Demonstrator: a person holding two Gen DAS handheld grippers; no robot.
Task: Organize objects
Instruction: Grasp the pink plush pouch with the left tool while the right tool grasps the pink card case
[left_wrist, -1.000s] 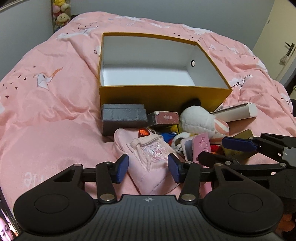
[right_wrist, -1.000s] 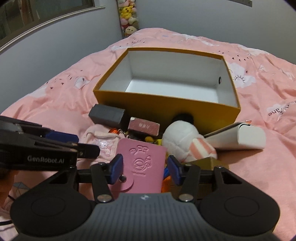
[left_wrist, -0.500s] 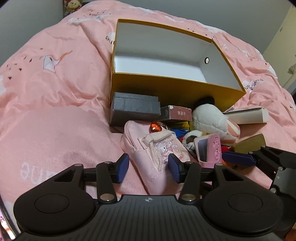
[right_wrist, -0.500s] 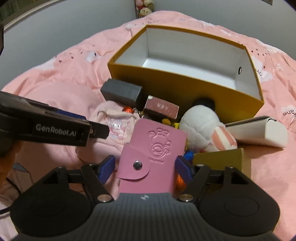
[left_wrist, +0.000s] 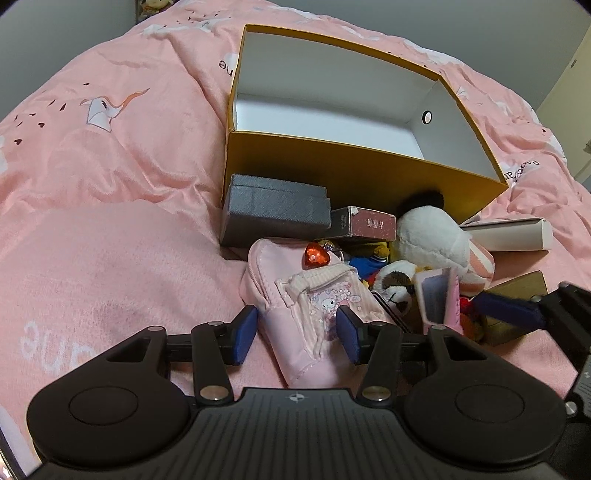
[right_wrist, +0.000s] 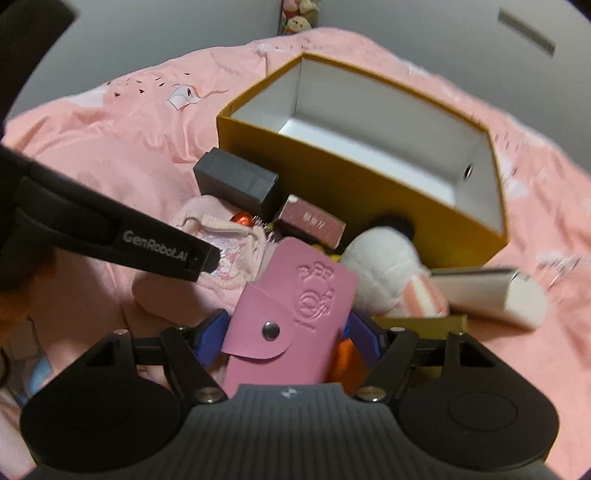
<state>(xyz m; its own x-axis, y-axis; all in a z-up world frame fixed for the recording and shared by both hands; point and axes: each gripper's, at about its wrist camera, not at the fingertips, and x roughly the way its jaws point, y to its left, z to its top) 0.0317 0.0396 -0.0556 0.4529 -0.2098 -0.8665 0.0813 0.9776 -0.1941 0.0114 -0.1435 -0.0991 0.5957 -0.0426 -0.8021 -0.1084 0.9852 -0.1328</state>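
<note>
Left wrist view: left claw (left_wrist: 297, 334), jaws apart, straddles the pale pink fabric pouch (left_wrist: 310, 314) at lower centre, unclamped. Right claw (right_wrist: 286, 334), jaws closing, brackets the pink leather snap wallet (right_wrist: 291, 314). Pickup step, I judge; next calls for closing, then lifting toward the empty yellow cardboard box (left_wrist: 354, 177) above.

The left gripper (left_wrist: 297, 334) now sits lower and closer over the pink pouch (left_wrist: 314, 314), its blue pads straddling the pouch where they earlier hung short of it. The right gripper (right_wrist: 286, 338) has rolled and its jaws, after widening, are closing a little around the pink snap wallet (right_wrist: 291, 314), which now fills the gap.
</note>
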